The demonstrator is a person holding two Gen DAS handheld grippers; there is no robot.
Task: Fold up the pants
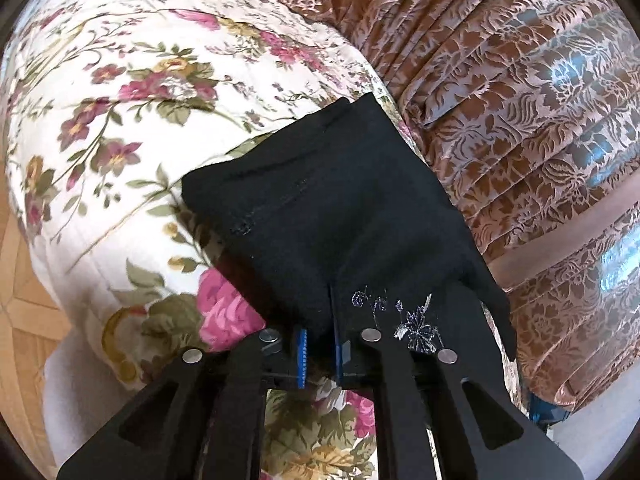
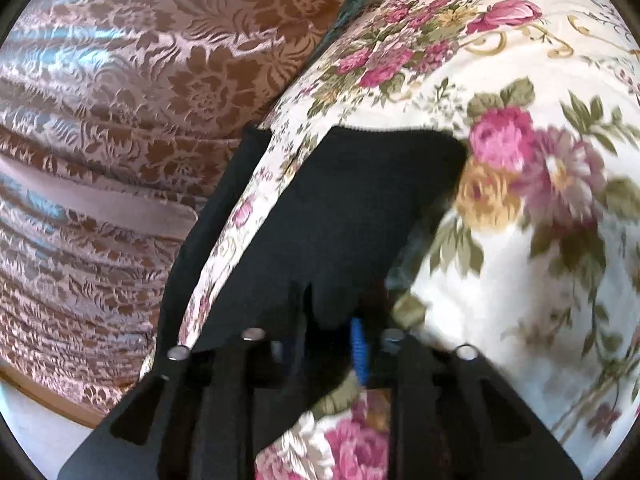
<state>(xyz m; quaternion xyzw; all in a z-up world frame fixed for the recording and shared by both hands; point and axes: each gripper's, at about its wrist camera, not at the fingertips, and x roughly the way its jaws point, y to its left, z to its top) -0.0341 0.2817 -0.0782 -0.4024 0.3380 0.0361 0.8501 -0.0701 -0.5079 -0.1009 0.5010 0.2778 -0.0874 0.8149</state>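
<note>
The black pants (image 1: 332, 208) hang folded over the flowered bedspread (image 1: 132, 92). A silver embroidered motif shows near the edge held in the left wrist view. My left gripper (image 1: 320, 344) is shut on the pants' near edge, blue pads pinching the cloth. In the right wrist view the pants (image 2: 352, 208) spread forward from the fingers, with a dark strip trailing to the left. My right gripper (image 2: 340, 336) is shut on the pants; one blue pad (image 2: 359, 350) shows beside the cloth.
A brown and pink brocade curtain or cover (image 1: 520, 100) runs along the bed's side, also in the right wrist view (image 2: 120, 120). A wooden parquet floor (image 1: 20, 280) shows at far left. The flowered bedspread (image 2: 520, 240) fills the right.
</note>
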